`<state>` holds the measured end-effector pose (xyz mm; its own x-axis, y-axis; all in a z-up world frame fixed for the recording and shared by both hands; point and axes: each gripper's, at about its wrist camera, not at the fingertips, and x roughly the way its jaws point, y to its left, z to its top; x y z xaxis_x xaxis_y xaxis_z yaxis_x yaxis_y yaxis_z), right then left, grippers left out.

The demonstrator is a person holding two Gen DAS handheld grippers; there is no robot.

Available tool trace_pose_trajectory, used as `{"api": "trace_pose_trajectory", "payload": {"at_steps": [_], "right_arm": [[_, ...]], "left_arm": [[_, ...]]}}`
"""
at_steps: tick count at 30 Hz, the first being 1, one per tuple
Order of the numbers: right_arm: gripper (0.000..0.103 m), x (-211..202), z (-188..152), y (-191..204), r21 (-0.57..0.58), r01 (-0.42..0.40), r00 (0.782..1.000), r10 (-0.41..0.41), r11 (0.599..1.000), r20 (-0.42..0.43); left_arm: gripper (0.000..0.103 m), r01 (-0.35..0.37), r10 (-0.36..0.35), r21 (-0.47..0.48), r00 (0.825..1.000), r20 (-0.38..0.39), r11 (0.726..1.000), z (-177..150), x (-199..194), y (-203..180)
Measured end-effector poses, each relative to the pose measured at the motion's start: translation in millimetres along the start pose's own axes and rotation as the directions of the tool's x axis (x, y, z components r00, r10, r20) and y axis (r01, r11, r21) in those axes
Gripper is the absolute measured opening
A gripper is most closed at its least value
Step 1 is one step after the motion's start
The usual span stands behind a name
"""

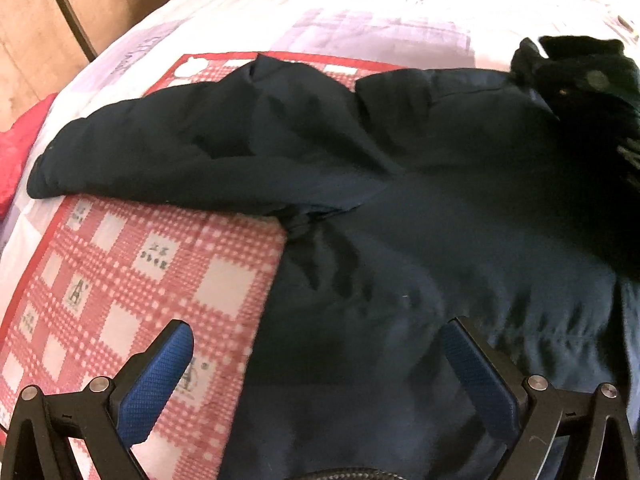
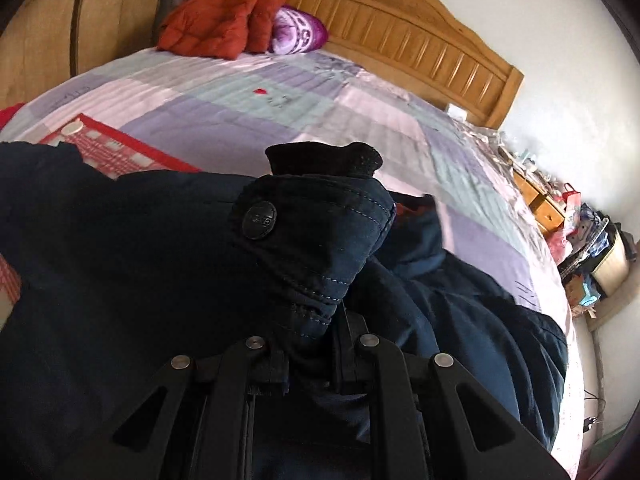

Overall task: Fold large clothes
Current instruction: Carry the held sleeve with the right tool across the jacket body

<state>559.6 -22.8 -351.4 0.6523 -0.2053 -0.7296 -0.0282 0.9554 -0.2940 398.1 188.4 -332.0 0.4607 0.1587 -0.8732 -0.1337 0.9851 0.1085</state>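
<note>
A large dark navy jacket [image 1: 400, 200] lies spread on the bed, one sleeve [image 1: 160, 148] stretched out to the left over a red checked cloth [image 1: 120, 272]. My left gripper [image 1: 316, 360] is open, its blue-padded fingers [image 1: 160, 376] hovering over the jacket's lower body and the checked cloth. My right gripper [image 2: 316, 344] is shut on the other sleeve's cuff [image 2: 312, 236], which has a black button [image 2: 259, 220] and a black knit inner cuff [image 2: 324, 158]; it holds the cuff lifted over the jacket body. Its fingertips are hidden by fabric.
The bed has a pastel patchwork sheet [image 2: 280, 104] and a wooden headboard [image 2: 400, 28]. A red-orange padded garment [image 2: 216, 28] and a purple pillow [image 2: 298, 34] lie at the head. A cluttered nightstand [image 2: 548, 204] stands at the right. Red fabric [image 1: 16, 152] lies at the bed's left edge.
</note>
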Motion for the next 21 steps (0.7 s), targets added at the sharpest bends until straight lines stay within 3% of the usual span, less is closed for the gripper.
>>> {"api": "trace_pose_trajectory", "payload": {"at_steps": [8, 12, 17, 19, 21], "right_arm": [[0.017, 20, 3, 33, -0.005, -0.007, 0.999, 0.006, 1.0, -0.042], [0.018, 25, -11, 37, -0.081, -0.021, 0.998, 0.016, 0.996, -0.061], [0.017, 20, -32, 28, -0.229, 0.033, 0.999, -0.034, 0.973, -0.003], [0.017, 21, -38, 22, -0.242, 0.003, 1.0, -0.008, 0.97, -0.016], [0.017, 21, -46, 21, -0.299, 0.053, 0.999, -0.052, 0.953, 0.012]], "left_arm": [[0.103, -0.002, 0.002, -0.011, 1.0, 0.005, 1.0, -5, 3, 13], [0.103, 0.006, -0.006, -0.011, 1.0, -0.001, 1.0, -7, 4, 14], [0.103, -0.003, 0.003, 0.005, 1.0, 0.0, 1.0, -11, 5, 13], [0.103, -0.001, 0.0, -0.012, 1.0, -0.007, 1.0, -12, 6, 14], [0.103, 0.002, -0.002, -0.013, 1.0, -0.017, 1.0, -12, 7, 13]]}}
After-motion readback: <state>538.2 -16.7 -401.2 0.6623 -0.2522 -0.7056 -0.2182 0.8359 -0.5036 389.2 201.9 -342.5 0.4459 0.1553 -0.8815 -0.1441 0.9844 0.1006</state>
